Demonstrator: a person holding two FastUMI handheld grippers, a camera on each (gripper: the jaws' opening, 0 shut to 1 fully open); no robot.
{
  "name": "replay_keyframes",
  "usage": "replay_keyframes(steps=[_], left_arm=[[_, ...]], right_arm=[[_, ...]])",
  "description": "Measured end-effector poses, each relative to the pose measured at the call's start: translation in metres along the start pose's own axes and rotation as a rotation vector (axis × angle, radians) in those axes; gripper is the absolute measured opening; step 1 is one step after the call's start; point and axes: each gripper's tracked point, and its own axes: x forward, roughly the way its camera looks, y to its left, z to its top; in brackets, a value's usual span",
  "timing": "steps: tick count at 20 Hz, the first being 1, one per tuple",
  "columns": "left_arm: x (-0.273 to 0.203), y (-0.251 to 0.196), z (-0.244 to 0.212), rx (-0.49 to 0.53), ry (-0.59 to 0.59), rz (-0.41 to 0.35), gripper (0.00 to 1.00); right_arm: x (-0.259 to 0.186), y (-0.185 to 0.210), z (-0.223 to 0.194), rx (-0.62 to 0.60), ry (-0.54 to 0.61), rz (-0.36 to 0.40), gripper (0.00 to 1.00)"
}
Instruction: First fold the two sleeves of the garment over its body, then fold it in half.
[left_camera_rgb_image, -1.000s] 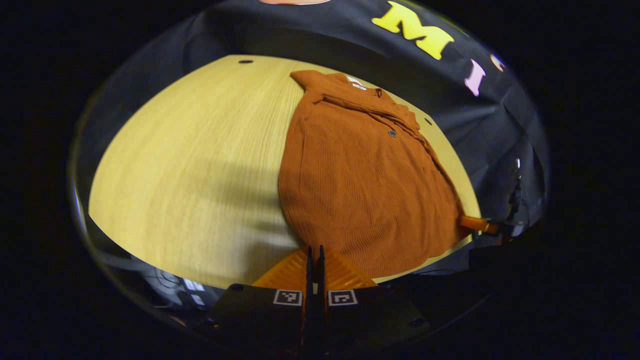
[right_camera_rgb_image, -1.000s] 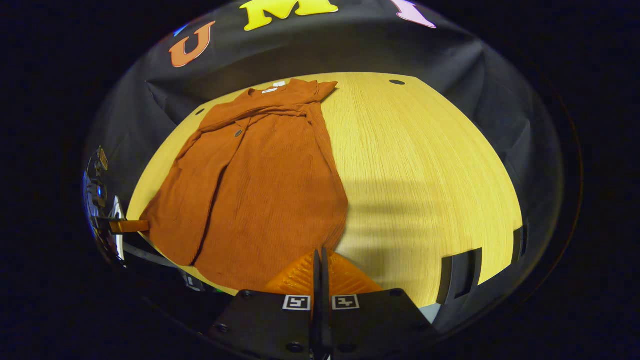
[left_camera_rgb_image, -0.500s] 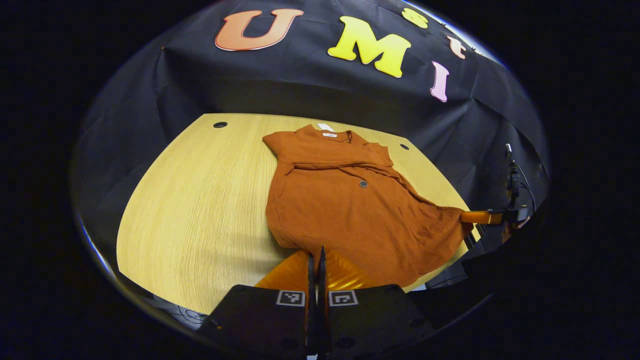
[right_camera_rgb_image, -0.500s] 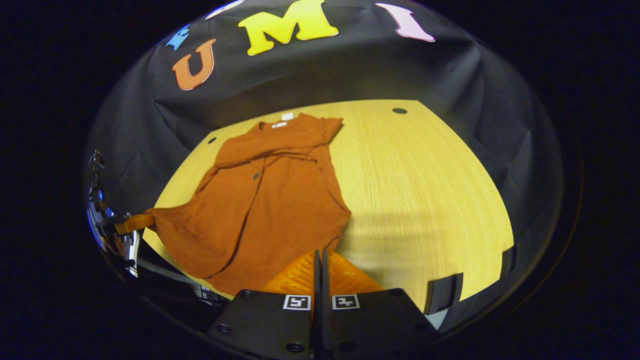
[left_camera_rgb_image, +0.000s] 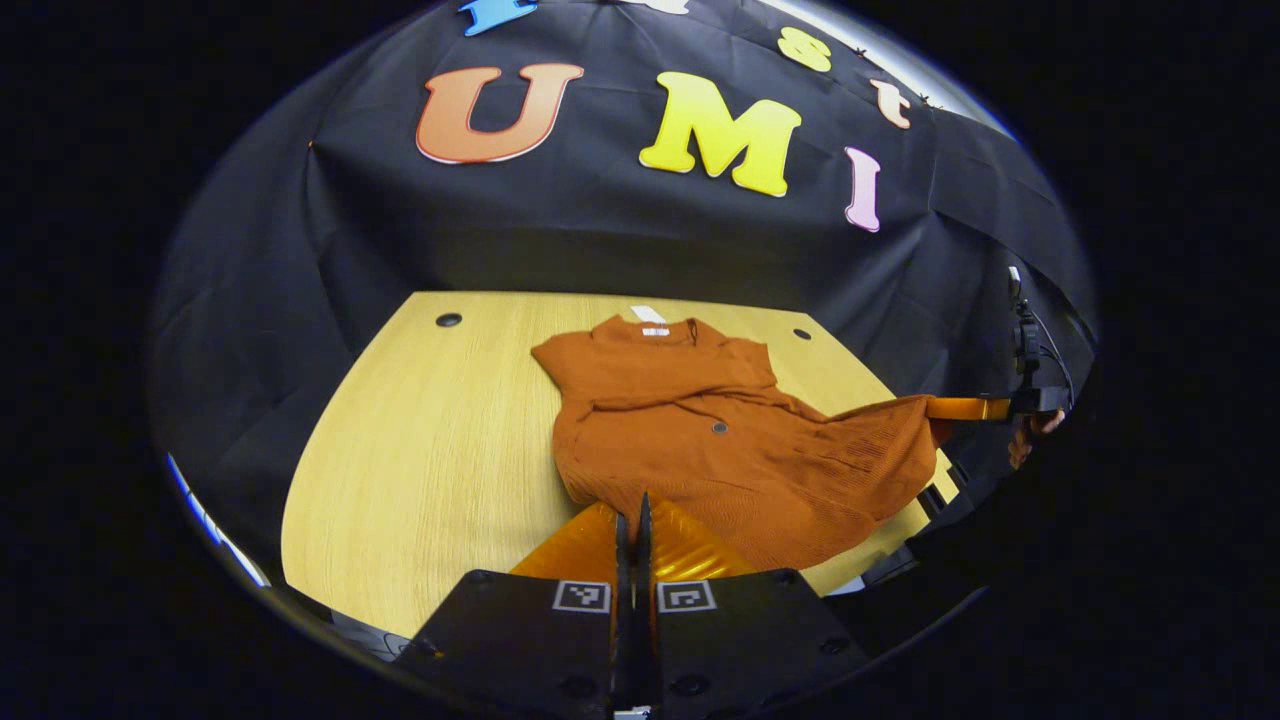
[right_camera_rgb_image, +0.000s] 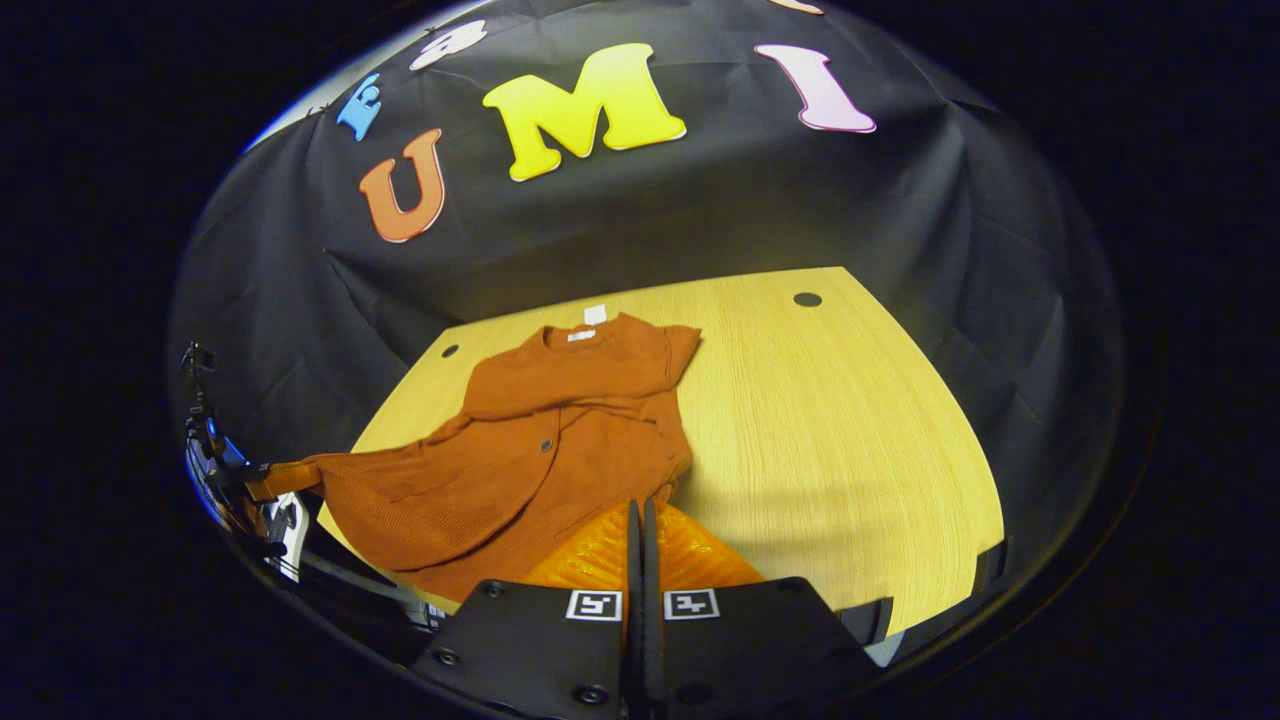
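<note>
Garment: I hold the rust-orange ribbed knit garment (left_camera_rgb_image: 700, 430) by its hem corners, lifted off the pale wooden table (left_camera_rgb_image: 430, 450); collar end lies flat, sleeves crossed over the body.
Left gripper (left_camera_rgb_image: 630, 520): clamped on hem.
Right gripper (right_camera_rgb_image: 641, 520): clamped likewise.
Risk: uneven carry could skew the fold or spill a sleeve.
Surroundings: table beside the garment bare; nothing blocks.

Garment (left_camera_rgb_image: 700, 440): rust-orange, fine ribbed knit; one small dark button (left_camera_rgb_image: 719, 427); white neck label (right_camera_rgb_image: 595, 314). Table (right_camera_rgb_image: 840, 420): pale yellow wood with straight grain and dark round holes (right_camera_rgb_image: 806, 299). Booth wall cloth (left_camera_rgb_image: 400, 240): black.
</note>
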Motion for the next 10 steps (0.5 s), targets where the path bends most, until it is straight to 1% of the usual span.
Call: replay_keyframes(steps=[4,8,10], left_arm=[[0.027,0.008,0.050,0.107,-0.072,0.004,0.03],[0.064,0.018,0.113,0.159,-0.148,-0.003,0.03],[0.090,0.028,0.142,0.176,-0.162,0.000,0.03]], right_arm=[[0.024,0.004,0.056,-0.005,-0.069,0.024,0.01],[0.057,0.014,0.134,-0.064,-0.146,0.056,0.01],[0.083,0.013,0.164,-0.098,-0.156,0.063,0.01]])
